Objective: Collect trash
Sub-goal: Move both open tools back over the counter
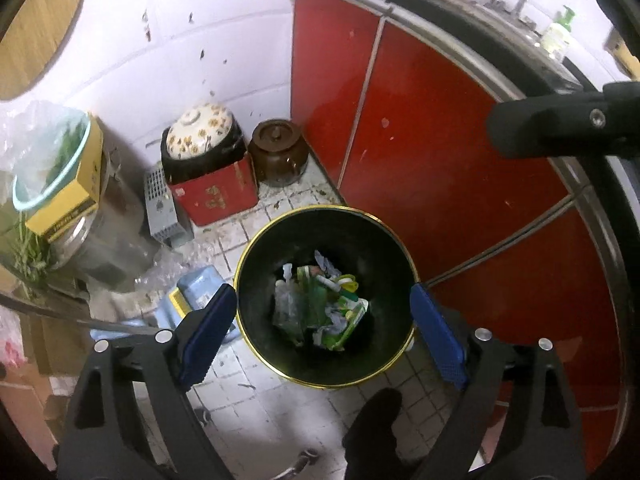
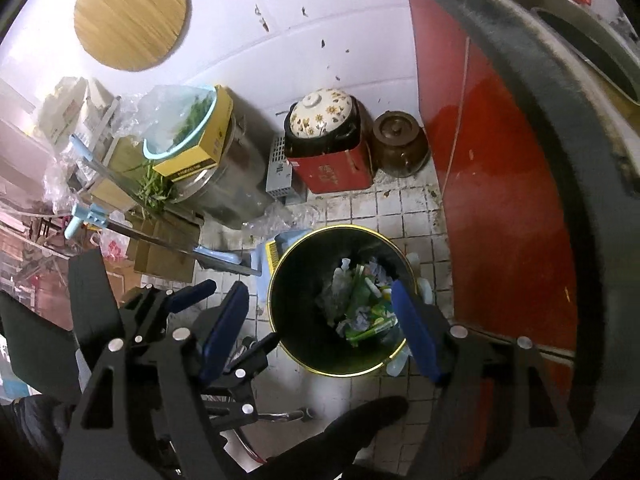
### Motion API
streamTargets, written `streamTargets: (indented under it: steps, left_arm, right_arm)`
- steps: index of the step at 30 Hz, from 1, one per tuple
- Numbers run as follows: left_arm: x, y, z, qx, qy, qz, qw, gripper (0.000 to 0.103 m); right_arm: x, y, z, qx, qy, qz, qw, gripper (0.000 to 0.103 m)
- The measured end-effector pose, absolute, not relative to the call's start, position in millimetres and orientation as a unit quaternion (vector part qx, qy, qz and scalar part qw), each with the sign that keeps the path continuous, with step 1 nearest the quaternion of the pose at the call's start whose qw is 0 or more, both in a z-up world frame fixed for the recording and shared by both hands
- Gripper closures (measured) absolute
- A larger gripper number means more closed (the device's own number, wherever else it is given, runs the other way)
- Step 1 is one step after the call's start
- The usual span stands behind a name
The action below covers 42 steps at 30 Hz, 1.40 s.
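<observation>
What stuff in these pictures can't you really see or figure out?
- Bottom of the black trash bin: left wrist view, covered by the trash pile.
- Writing on the green wrapper: right wrist view, too small and blurred.
- Inside the brown lidded jar: right wrist view, lid hides it.
- Sink: right wrist view, cut off by the edge.
- Left gripper and right gripper: open, holding nothing.

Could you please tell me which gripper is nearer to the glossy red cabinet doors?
Right. The right gripper hangs over the black gold-rimmed bin on the side by the red cabinet doors; the left gripper is beside it, farther from them.
</observation>
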<state>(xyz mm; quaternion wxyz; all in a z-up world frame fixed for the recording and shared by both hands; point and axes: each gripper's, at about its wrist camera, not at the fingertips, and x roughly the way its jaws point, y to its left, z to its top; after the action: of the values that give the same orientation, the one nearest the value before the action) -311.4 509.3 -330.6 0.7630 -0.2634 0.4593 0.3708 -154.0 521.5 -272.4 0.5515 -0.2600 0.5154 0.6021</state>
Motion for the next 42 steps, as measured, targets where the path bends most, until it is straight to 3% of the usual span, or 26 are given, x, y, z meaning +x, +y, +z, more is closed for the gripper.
streamTargets:
  steps: [5,9,19,31,42]
  left_arm:
    - [-293,486,-292,-0.214,0.468,0.366,0.776,0.016]
    - [-260,455,-245,-0.18,0.459,0.341,0.8,0.009]
    - [-90,281,-142,-0.065,0.42,0.1,0.899,0.007]
    - [15,88,-106,0.021,0.407,-0.092,0.909,0.007]
    - [37,44,-114,0.075,0.412,-0.122,0.9,0.007]
  right_arm:
    - [-125,471,-221,-0.222,0.505,0.591,0.589,0.026]
    - [-92,400,-166,-0.191,0.479,0.564,0.645,0.019]
    - [-4,136,-70,-0.115,0.428,0.352,0.824,0.015]
    - [10,-125,-45,-0.005,0.423,0.112,0.899,0.015]
    - [20,-180,-56,0.021,0.428,0.092,0.899,0.015]
